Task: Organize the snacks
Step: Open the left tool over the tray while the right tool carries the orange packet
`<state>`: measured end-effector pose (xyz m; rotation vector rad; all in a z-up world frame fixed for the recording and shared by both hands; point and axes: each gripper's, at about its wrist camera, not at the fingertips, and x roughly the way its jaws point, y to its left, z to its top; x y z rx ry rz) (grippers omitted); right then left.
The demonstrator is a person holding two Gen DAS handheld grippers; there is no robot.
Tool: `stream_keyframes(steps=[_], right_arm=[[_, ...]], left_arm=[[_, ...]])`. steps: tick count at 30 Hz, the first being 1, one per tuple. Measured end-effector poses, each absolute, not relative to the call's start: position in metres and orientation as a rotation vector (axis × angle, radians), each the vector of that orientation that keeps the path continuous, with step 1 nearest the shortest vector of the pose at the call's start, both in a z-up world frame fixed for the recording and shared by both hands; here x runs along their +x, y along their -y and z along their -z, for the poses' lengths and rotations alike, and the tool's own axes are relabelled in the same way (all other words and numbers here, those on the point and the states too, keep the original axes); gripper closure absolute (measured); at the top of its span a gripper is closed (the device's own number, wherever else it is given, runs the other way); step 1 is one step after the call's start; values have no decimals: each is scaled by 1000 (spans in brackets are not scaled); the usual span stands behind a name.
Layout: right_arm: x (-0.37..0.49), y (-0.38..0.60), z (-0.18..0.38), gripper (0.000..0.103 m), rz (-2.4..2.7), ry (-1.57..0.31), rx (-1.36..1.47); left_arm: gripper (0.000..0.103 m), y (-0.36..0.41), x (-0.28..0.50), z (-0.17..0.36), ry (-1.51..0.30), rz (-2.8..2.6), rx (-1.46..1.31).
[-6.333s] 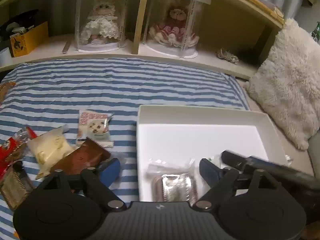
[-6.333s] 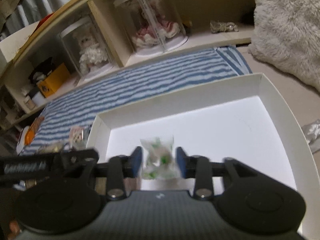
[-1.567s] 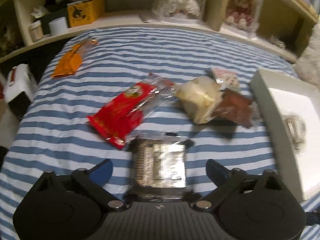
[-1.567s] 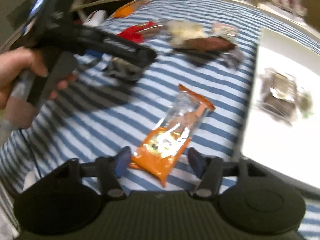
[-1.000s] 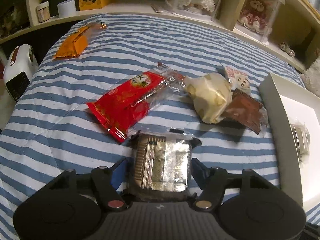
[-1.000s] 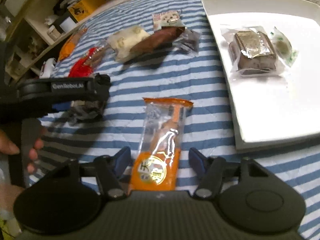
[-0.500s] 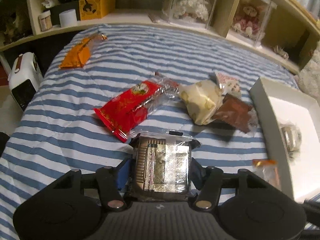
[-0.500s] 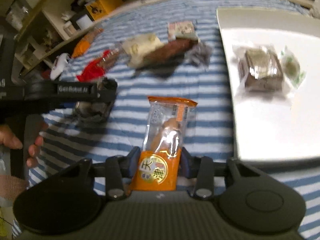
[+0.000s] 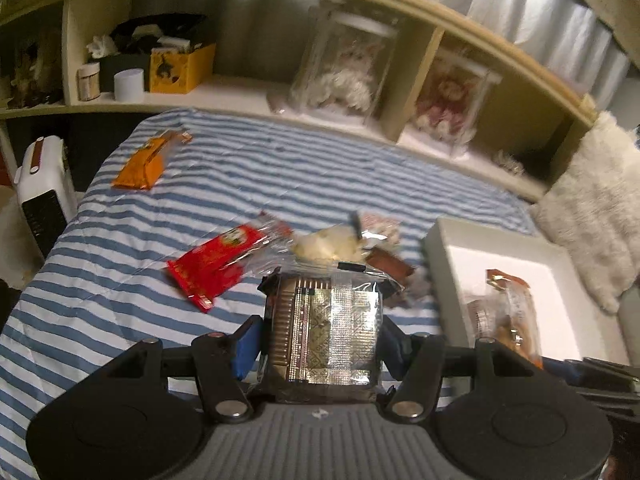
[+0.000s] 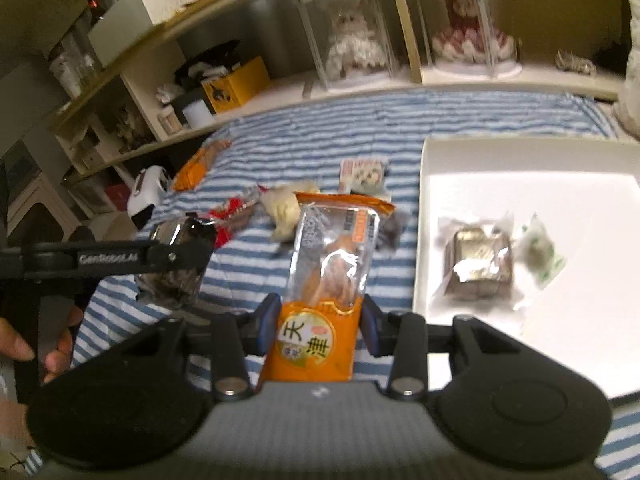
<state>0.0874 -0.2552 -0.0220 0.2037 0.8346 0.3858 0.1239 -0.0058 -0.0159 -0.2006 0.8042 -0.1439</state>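
Jaws of our left gripper (image 9: 320, 340) are pressing on both sides of a square clear-wrapped chocolate biscuit pack with silver foil (image 9: 325, 332), which we are holding above the near edge of the blue-and-white striped bedspread (image 9: 120, 248). Our right gripper (image 10: 316, 330), narrowly closed, is clamping the orange end of a long clear-and-orange snack packet (image 10: 326, 276) near the left wall of the shallow white cardboard box (image 10: 420, 216). Inside that box a similar foil biscuit pack (image 10: 478, 266) and a small green-and-white wrapped sweet (image 10: 540, 254) are lying. Mid-bedspread, a red snack wrapper (image 9: 216, 260) is lying; another orange packet (image 9: 142, 166) is sitting near the far left corner.
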Motion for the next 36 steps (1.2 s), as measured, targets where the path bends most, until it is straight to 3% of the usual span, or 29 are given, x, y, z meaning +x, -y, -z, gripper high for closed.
stream_keyframes(steps=[24,36], right_arm=[[72,379,3,55,-190,-790,185],[64,434,7,55,-126,-790,184]], left_arm=[[42,116,112,9,-815,331,-225],[42,187,134,36,-935,419,-265]])
